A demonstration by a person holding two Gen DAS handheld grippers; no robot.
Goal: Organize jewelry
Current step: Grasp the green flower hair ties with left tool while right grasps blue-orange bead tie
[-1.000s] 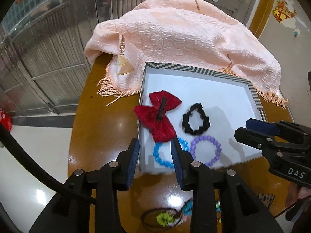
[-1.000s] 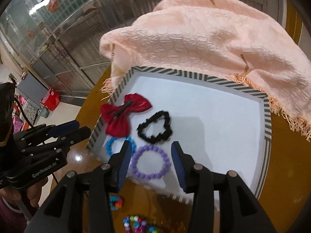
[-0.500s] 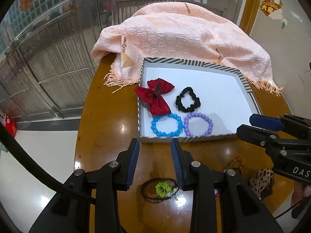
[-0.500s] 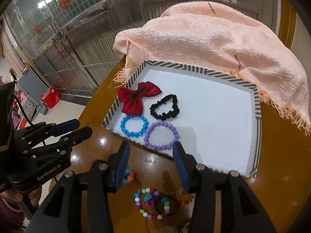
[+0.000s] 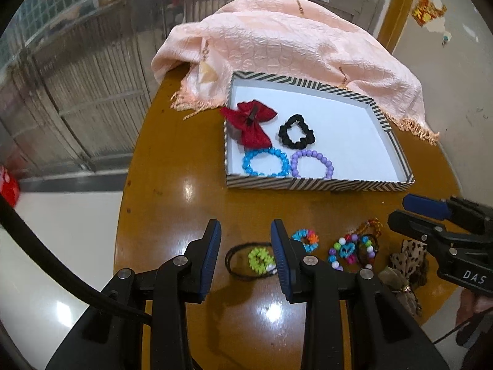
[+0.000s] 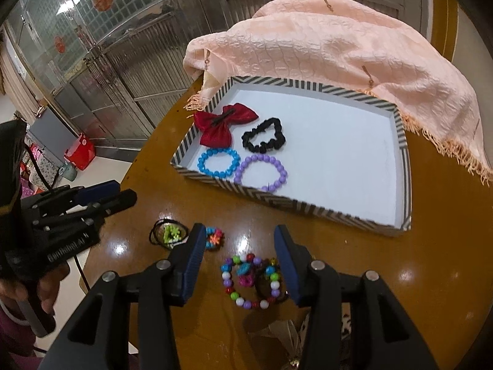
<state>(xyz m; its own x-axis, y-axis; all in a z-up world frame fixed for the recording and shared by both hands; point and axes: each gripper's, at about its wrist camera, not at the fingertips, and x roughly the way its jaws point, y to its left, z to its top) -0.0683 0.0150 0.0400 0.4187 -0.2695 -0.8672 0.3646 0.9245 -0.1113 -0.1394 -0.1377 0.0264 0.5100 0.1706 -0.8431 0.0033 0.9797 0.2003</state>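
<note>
Both grippers have pulled back from the tray (image 5: 314, 183) toward the table's (image 5: 172, 185) near edge, so loose pieces now show: green-flower hair tie (image 5: 257, 259), small multicolor ring (image 5: 306, 239), multicolor bead bracelet (image 6: 251, 280), leopard scrunchie (image 5: 408, 259) partly hidden behind the right gripper (image 6: 238, 257). Left gripper (image 5: 245, 254) and right gripper both gape, holding nothing. Pink shawl (image 5: 286, 49) drapes the table's far edge, touching the tray's back rim. Striped tray holds red bow (image 5: 252, 123), black scrunchie (image 5: 295, 132), blue bracelet (image 5: 265, 162), purple bracelet (image 5: 311, 163), all in its left half. Items at the near right edge are tangled, hard to separate.
</note>
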